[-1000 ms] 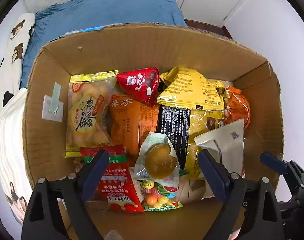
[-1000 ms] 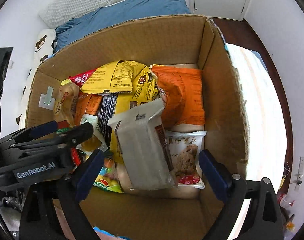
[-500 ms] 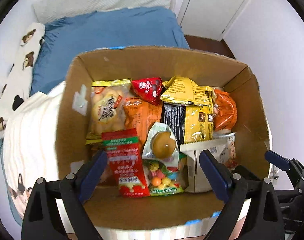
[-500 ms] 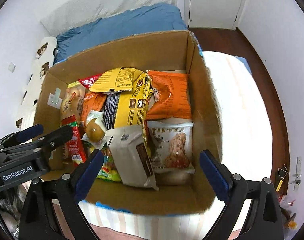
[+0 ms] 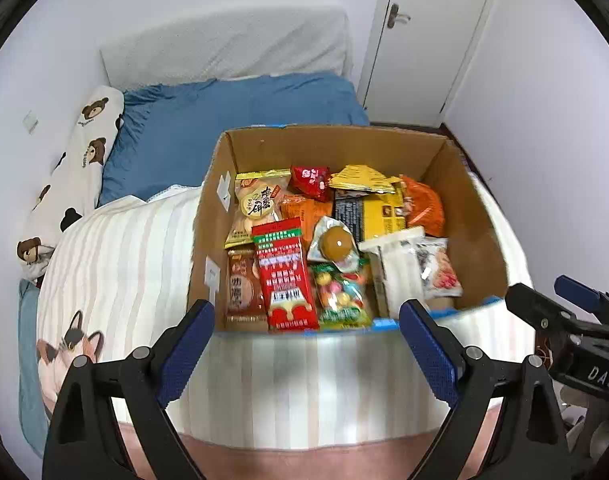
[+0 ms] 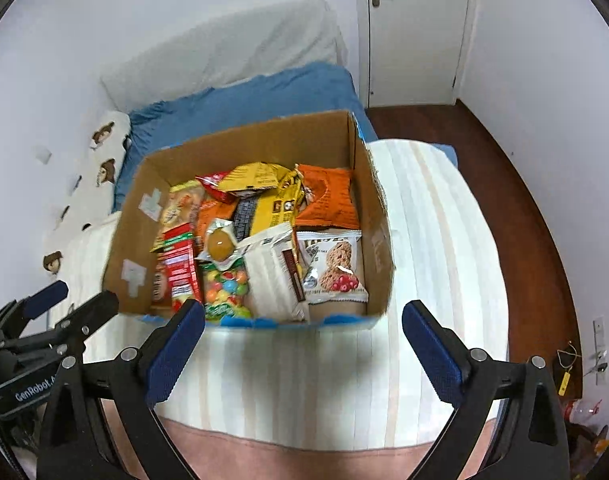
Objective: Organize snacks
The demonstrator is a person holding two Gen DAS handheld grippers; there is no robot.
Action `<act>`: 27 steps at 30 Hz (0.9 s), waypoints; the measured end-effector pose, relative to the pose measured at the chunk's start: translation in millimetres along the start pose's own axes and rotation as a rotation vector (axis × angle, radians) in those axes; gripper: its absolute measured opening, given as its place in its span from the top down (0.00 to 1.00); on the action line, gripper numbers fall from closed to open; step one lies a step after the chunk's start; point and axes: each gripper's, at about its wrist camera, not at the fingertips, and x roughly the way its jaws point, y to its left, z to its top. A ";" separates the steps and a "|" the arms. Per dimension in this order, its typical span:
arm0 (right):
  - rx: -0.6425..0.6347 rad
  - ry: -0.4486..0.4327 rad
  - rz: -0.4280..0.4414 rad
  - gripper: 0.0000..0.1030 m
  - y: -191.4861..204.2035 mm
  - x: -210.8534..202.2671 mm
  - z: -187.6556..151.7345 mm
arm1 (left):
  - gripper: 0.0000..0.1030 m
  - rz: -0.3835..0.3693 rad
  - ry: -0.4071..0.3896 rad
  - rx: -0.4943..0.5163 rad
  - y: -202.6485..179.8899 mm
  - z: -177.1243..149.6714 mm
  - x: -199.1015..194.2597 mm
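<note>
A cardboard box [image 5: 460, 216] sits on a striped bed cover, also in the right wrist view [image 6: 372, 240]. It is filled with several snack packs: a red pack [image 5: 286, 276], a jelly cup [image 5: 336, 240], a candy bag [image 5: 340, 292], yellow packs [image 5: 380, 208], an orange pack [image 5: 422, 208], a white pack [image 6: 270, 276] and a cookie pack [image 6: 334, 268]. My left gripper [image 5: 306, 350] is open and empty, in front of the box. My right gripper [image 6: 304, 346] is open and empty, also in front of the box.
The striped cover [image 6: 436, 240] extends right of the box. A blue pillow [image 5: 232, 116] and a bear-print pillow [image 5: 76, 168] lie behind and left. A white door [image 6: 416, 28] and wooden floor [image 6: 520, 184] are to the right.
Both grippers have pulled back and up from over the box, which now looks smaller and farther. Both stay open and empty. The snacks have not moved.
</note>
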 end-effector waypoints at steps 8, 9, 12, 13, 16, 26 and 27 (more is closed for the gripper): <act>-0.043 -0.116 0.020 0.02 11.7 -79.1 -44.2 | 0.08 0.021 -0.088 0.009 -4.3 -34.1 -63.9; -0.046 -0.133 0.019 0.02 12.7 -89.0 -50.1 | 0.08 0.021 -0.100 0.010 -5.0 -38.9 -70.2; -0.049 -0.173 0.017 0.02 14.5 -115.3 -64.3 | 0.08 0.031 -0.136 0.012 -7.2 -51.8 -92.0; -0.045 -0.185 0.018 0.02 14.3 -123.9 -69.3 | 0.08 0.028 -0.146 0.012 -7.4 -56.0 -98.5; -0.045 -0.226 0.008 0.02 14.5 -149.9 -84.0 | 0.08 0.038 -0.176 0.015 -9.4 -68.4 -118.8; -0.049 -0.279 0.018 0.02 15.9 -209.7 -119.4 | 0.08 0.039 -0.233 0.026 -15.6 -94.6 -165.2; -0.049 -0.281 0.022 0.02 15.8 -213.7 -121.3 | 0.08 0.036 -0.238 0.024 -16.0 -97.1 -169.3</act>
